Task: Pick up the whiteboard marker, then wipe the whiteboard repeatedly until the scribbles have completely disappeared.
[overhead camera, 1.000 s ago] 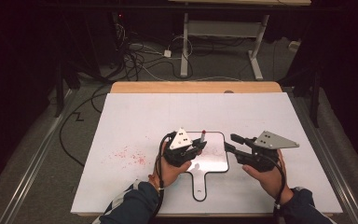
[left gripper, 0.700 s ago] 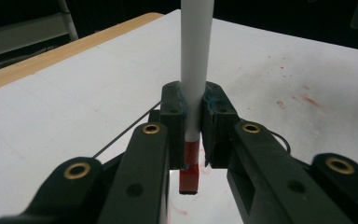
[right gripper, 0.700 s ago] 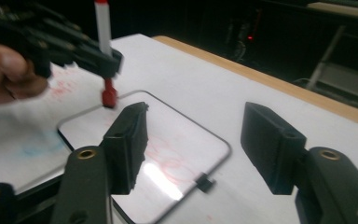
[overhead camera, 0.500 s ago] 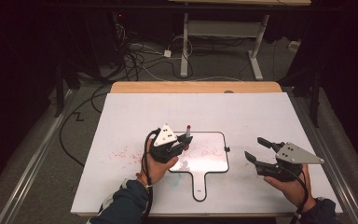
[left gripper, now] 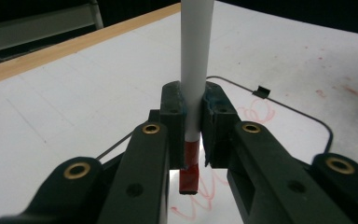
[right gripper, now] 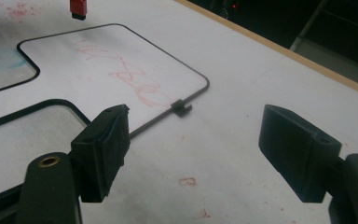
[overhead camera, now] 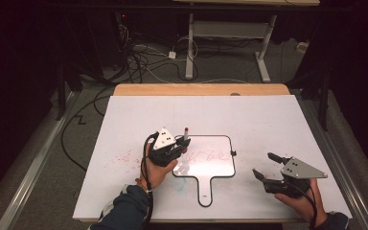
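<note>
Marker (left gripper: 196, 70) is standing up, red tip down, over the small whiteboard (overhead camera: 215, 165), because our left gripper (overhead camera: 176, 148) is squeezing it tight to write. Our right gripper (overhead camera: 264, 167), empty jaws just opened wide, is waiting beside the board.

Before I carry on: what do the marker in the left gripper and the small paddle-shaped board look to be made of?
Marker: likely smooth plastic, a matte white barrel with a red end, clamped in the left gripper. Paddle-shaped whiteboard: a glossy, wipeable white face, judging by the reflections and faint red scribbles, inside a thin dark rim that could be plastic or metal; I cannot tell which.
</note>
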`<action>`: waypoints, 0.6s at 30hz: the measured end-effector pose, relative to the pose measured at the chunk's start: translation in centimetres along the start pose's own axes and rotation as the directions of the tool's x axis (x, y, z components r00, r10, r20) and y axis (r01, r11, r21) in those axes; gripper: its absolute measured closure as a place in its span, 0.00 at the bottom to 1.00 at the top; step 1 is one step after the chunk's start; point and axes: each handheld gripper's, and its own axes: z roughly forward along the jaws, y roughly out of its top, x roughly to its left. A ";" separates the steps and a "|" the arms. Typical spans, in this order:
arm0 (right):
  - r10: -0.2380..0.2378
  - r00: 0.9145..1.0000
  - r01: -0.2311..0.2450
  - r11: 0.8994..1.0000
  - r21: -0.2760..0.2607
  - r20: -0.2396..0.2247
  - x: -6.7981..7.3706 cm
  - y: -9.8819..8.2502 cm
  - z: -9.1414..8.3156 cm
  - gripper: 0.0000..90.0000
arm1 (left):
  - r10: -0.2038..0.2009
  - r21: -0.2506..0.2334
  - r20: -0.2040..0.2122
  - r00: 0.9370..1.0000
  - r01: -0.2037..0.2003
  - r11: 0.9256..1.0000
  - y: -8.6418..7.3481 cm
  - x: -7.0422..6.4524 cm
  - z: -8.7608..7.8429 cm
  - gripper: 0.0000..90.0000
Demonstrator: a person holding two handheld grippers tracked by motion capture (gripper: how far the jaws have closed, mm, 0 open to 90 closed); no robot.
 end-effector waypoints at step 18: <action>-0.031 1.000 0.031 0.998 0.047 -0.006 0.4 -0.4 0.7 0.27 | -0.074 0.042 -0.086 0.994 0.078 0.996 -2.4 -1.0 1.2 0.88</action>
